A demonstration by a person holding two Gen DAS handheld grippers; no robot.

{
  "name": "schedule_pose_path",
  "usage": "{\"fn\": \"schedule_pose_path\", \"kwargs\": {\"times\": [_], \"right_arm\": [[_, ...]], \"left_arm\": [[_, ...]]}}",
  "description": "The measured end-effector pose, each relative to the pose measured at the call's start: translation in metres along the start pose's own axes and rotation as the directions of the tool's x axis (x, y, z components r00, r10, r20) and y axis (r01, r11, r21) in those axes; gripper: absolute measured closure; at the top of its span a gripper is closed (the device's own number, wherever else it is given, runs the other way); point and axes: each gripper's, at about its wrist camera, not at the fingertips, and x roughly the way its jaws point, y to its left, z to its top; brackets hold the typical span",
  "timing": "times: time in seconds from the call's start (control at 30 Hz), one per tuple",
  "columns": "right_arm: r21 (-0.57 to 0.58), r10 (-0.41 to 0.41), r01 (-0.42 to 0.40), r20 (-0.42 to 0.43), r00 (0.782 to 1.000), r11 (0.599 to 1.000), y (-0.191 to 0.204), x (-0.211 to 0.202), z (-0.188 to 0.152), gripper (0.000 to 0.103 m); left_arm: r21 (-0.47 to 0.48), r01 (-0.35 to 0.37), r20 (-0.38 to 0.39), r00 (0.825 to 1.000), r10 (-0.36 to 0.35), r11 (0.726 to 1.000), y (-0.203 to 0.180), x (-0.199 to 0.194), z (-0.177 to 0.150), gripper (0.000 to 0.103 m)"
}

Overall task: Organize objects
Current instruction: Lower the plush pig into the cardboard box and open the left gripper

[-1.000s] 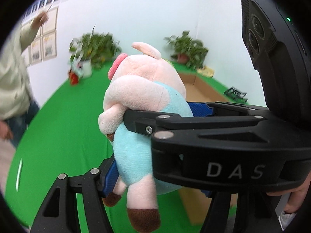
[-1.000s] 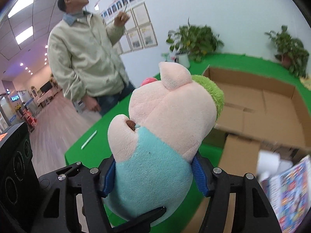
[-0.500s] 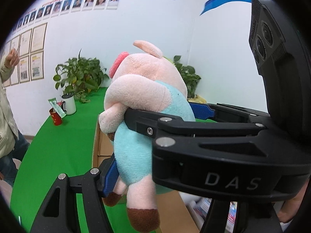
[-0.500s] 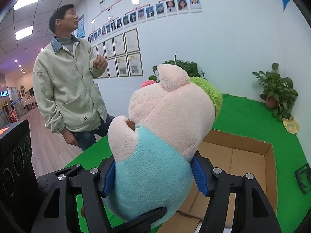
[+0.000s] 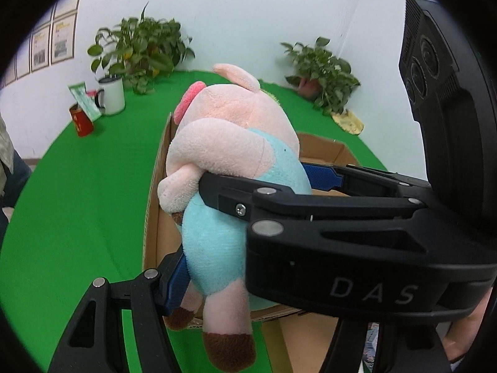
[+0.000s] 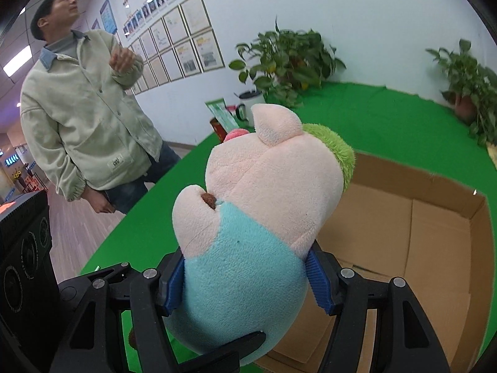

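A plush pig (image 5: 230, 143) with a pink head, light blue body and brown hooves hangs in the air, held by both grippers at once. My left gripper (image 5: 217, 264) is shut on its lower body; one blue pad (image 5: 174, 283) shows, the other is hidden. My right gripper (image 6: 248, 283) is shut on the blue belly, with a pad (image 6: 320, 283) pressing each side. In the left wrist view the right gripper (image 5: 264, 183) reaches across from the right. An open cardboard box (image 6: 419, 233) lies just behind and below the pig (image 6: 267, 192).
A green cloth (image 5: 77, 202) covers the table. At its far edge stand two potted plants (image 5: 143, 46), a white mug (image 5: 111, 96) and a red can (image 5: 82, 122). A person in a pale jacket (image 6: 84, 124) stands beside the table on the left.
Both grippers have swept sideways together with the pig still clamped. The box has come in behind and under the pig, and both views have tipped down toward the table.
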Motion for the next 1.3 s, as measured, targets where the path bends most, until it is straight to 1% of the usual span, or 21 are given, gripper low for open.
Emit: {"fn": "schedule_pose_path", "kwargs": {"times": [0.1,0.23,0.3,0.4,0.47,0.5,0.6,0.67,0.7,0.77,0.8,0.83,0.9,1.0,1.03,1.1,1.13,1.2,1.23,1.3], "right_arm": [[0.020,0.026,-0.025,-0.040,0.999,0.999,-0.002,0.030,-0.016,0.040],[0.045,0.075,-0.072,-0.075,0.994,0.996,-0.004,0.069,-0.037,0.040],[0.067,0.083,-0.077,-0.091,0.992,0.995,0.000,0.087,-0.040,0.039],[0.094,0.085,-0.074,-0.127,0.988,0.993,-0.004,0.108,-0.052,0.039],[0.091,0.066,-0.052,-0.154,0.986,0.994,-0.005,0.123,-0.061,0.039],[0.088,0.062,-0.049,-0.158,0.986,0.995,-0.005,0.127,-0.063,0.039],[0.095,0.075,-0.061,-0.152,0.986,0.994,-0.001,0.130,-0.063,0.037],[0.102,0.077,-0.063,-0.146,0.986,0.993,0.002,0.131,-0.062,0.026],[0.112,0.084,-0.068,-0.143,0.986,0.991,0.001,0.128,-0.061,0.022],[0.157,0.113,-0.093,-0.130,0.985,0.983,-0.008,0.118,-0.062,0.016],[0.167,0.123,-0.103,-0.115,0.986,0.981,-0.013,0.109,-0.063,0.012],[0.169,0.120,-0.104,-0.086,0.989,0.980,-0.016,0.096,-0.063,0.001],[0.150,0.077,-0.074,-0.016,0.997,0.986,-0.020,0.059,-0.068,0.000],[0.151,-0.001,-0.008,0.056,0.998,0.988,-0.027,0.010,-0.081,0.000],[0.156,-0.052,0.037,0.095,0.994,0.987,-0.031,-0.015,-0.091,0.000],[0.164,-0.126,0.103,0.135,0.983,0.981,-0.040,-0.049,-0.108,0.000],[0.178,-0.188,0.160,0.151,0.970,0.971,-0.049,-0.071,-0.122,0.000],[0.220,-0.273,0.236,0.156,0.949,0.947,-0.069,-0.101,-0.145,0.000],[0.249,-0.301,0.259,0.148,0.942,0.933,-0.082,-0.113,-0.158,0.000],[0.308,-0.328,0.277,0.129,0.936,0.910,-0.098,-0.131,-0.181,0.000]], "left_arm": [[-0.013,-0.022,-0.037,0.999,0.021,1.000,0.014,0.019,-0.004,0.036],[-0.019,-0.049,-0.082,0.996,0.047,0.999,0.017,0.025,-0.016,0.036],[-0.031,-0.053,-0.108,0.993,0.049,0.998,0.023,0.030,-0.019,0.034],[-0.034,-0.050,-0.152,0.987,0.044,0.998,0.025,0.031,-0.026,0.033],[-0.026,-0.041,-0.145,0.989,0.037,0.999,0.029,0.025,-0.031,0.035],[-0.022,-0.026,-0.122,0.992,0.023,0.999,0.032,0.016,-0.034,0.035],[-0.015,-0.026,-0.087,0.996,0.025,1.000,0.038,0.000,-0.037,0.035],[-0.011,-0.026,-0.079,0.997,0.025,1.000,0.038,-0.005,-0.039,0.036],[-0.010,-0.030,-0.080,0.996,0.029,1.000,0.039,-0.005,-0.040,0.037],[-0.005,-0.044,-0.076,0.996,0.044,0.999,0.039,-0.004,-0.040,0.043],[0.000,-0.052,-0.072,0.996,0.052,0.999,0.038,-0.004,-0.041,0.044],[0.006,-0.061,-0.068,0.996,0.061,0.998,0.037,-0.004,-0.041,0.045],[0.013,-0.078,-0.061,0.995,0.078,0.997,0.037,-0.004,-0.042,0.048],[0.019,-0.095,-0.035,0.995,0.095,0.995,0.037,-0.010,-0.043,0.048],[0.021,-0.114,-0.019,0.993,0.114,0.993,0.038,-0.013,-0.043,0.048],[0.016,-0.148,0.016,0.989,0.147,0.989,0.041,-0.021,-0.043,0.048],[0.010,-0.154,0.032,0.988,0.153,0.988,0.044,-0.025,-0.043,0.048],[-0.010,-0.174,0.052,0.983,0.174,0.985,0.051,-0.029,-0.043,0.048],[-0.027,-0.184,0.052,0.981,0.185,0.983,0.055,-0.028,-0.042,0.048],[-0.067,-0.191,0.028,0.981,0.194,0.979,0.067,-0.022,-0.040,0.060]]}}
